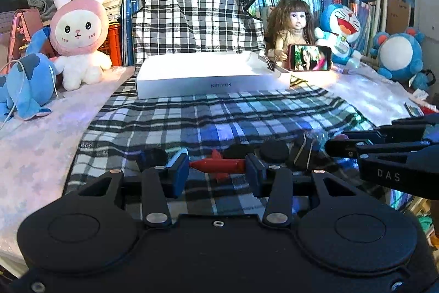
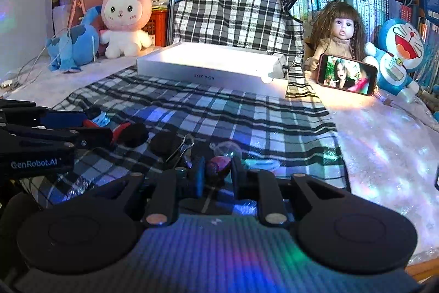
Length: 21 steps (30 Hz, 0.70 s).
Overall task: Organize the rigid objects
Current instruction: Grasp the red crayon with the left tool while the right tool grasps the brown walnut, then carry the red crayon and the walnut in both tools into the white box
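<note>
Our left tool [image 1: 218, 171] is partly closed across a red toy plane [image 1: 218, 165], gripped end to end just above the plaid cloth [image 1: 219, 111]. Our right tool [image 2: 216, 172] is at its narrowest, pinched on a small dark red ball [image 2: 218, 168] by the binder clip [image 2: 181, 148]. We judge it best to lift both straight up before carrying them to the white box [image 1: 208, 73] beyond, keeping the plane level
</note>
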{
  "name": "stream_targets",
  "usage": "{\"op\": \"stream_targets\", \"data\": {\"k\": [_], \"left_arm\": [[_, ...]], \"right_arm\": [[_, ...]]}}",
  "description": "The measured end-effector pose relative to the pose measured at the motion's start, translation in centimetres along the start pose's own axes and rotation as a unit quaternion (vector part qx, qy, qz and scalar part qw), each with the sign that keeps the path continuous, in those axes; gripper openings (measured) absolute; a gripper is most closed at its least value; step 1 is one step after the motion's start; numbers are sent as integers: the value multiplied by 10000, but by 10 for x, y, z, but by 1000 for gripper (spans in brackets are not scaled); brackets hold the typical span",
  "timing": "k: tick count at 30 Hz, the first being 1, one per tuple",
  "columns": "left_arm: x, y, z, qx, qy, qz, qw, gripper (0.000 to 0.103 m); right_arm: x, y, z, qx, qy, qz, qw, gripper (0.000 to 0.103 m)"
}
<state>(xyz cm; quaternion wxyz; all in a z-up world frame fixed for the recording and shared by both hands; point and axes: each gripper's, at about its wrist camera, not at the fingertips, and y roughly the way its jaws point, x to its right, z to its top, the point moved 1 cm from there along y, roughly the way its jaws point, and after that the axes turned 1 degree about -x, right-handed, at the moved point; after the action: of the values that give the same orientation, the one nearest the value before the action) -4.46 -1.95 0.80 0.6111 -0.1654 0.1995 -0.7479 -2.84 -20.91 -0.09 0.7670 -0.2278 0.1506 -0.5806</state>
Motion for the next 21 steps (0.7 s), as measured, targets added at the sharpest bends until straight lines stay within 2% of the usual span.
{"op": "stream_targets", "data": {"k": [8,21], "left_arm": [[-30,17,39,-253,-631,-107,9976,42],[-43,60,112,-231,-719,-321,9966,42]], "right_arm": [[15,6,20,-80,388,-15,9992,25],[54,45,76,-217,1017,50,9946,25]]}}
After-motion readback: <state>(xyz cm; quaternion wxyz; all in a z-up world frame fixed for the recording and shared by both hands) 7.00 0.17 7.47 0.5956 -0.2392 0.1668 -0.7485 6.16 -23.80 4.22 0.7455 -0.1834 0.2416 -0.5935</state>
